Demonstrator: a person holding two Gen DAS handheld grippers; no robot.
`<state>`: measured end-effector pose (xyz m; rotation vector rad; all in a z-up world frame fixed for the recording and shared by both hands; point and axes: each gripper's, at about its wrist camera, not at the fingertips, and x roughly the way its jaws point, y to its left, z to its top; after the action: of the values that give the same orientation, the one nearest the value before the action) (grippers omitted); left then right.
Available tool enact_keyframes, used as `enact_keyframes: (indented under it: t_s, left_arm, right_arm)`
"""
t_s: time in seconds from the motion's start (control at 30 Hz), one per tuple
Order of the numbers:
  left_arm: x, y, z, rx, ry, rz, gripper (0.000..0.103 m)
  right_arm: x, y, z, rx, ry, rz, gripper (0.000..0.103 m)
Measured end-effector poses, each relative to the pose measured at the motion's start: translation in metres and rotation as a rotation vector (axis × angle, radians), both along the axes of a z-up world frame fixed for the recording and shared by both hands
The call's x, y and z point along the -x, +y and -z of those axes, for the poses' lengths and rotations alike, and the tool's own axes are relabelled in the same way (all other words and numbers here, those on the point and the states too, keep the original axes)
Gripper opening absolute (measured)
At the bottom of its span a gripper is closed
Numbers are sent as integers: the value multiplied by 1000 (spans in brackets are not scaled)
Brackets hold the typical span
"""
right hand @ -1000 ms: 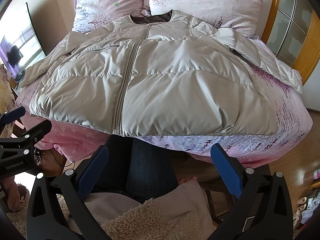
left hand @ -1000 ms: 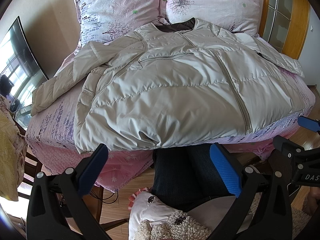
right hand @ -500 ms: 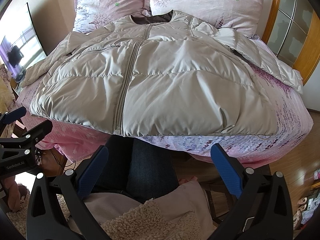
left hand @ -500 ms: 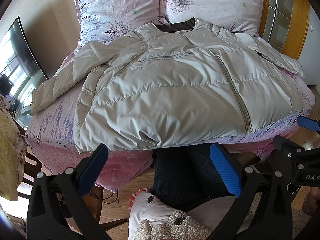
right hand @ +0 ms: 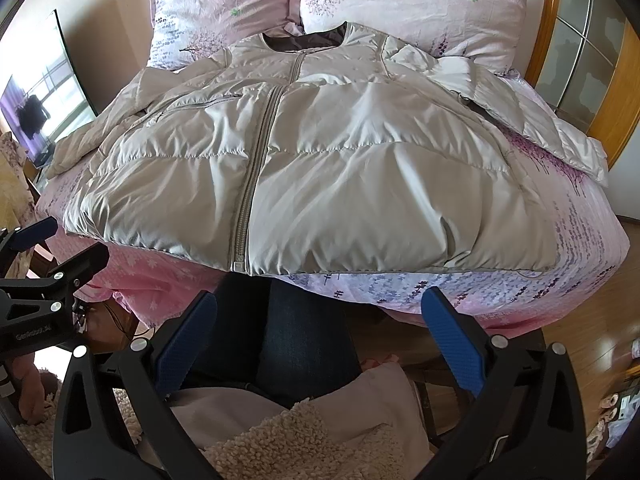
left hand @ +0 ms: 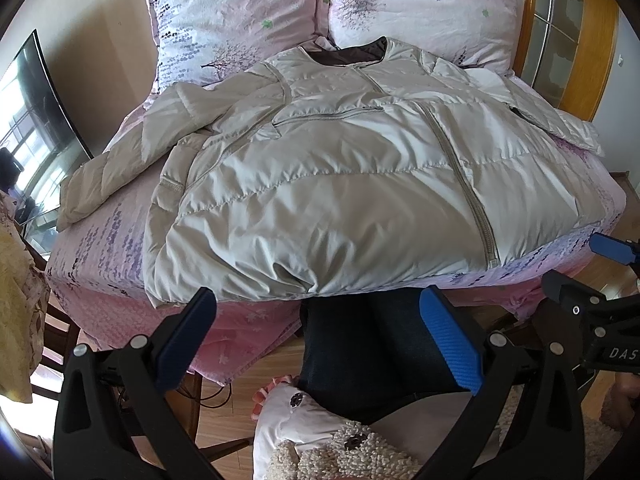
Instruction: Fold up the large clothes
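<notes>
Jacket [left hand: 360,184]: beige puffer, spread front-up across the bed [left hand: 104,248], zipped closed, collar toward the pillows [left hand: 240,20], hem at the near edge.
Zip [right hand: 256,168]: runs straight from collar to hem; its end sits right at the hem line.
Sleeves: the one on the left-hand side [left hand: 120,164] lies angled outward on the sheet; the one on the right-hand side [right hand: 540,128] stretches toward the wooden frame [right hand: 616,92].
Left gripper [left hand: 316,340]: held low in front of the bed, fingers wide apart, nothing between them, clear of the jacket.
Right gripper [right hand: 320,336]: same posture, blue pads [right hand: 452,340] spread, empty, short of the hem.
Person: dark-jeaned legs [right hand: 296,332] against the bed edge, between the two tools; pale fleecy garment [right hand: 304,440] at the bottom of view.
Screen [left hand: 36,120]: dark panel left of the bed, reflecting a window; possibly a TV, edge distortion makes it hard to tell.
</notes>
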<state>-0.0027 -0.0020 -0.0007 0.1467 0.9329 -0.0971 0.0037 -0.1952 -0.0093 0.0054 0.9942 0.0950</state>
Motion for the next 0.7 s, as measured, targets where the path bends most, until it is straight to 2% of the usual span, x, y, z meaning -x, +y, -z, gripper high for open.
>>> enact_keyframes:
  t_s: [0.2, 0.37, 0.5, 0.57, 0.63, 0.7]
  left_arm:
    - [-1, -1, -2, 14, 3, 26, 101]
    - [-1, 3, -9, 38, -41, 36, 101]
    - [-4, 24, -24, 103, -149, -14, 101]
    - [-6, 42, -32, 156, -232, -39, 101]
    - [-15, 61, -37, 195, -264, -73, 101]
    - [-26, 78, -39, 203, -269, -127, 101]
  right_arm:
    - [0, -1, -3, -6, -18, -2, 102]
    - [-7, -22, -22, -73, -116, 13, 102]
    - [-25, -71, -41, -263, -219, 82, 102]
    - [-35, -108, -45, -427, -267, 145, 102]
    - [-47, -147, -45, -549, -310, 244, 102]
    - [-58, -174, -44, -556, -300, 345, 102]
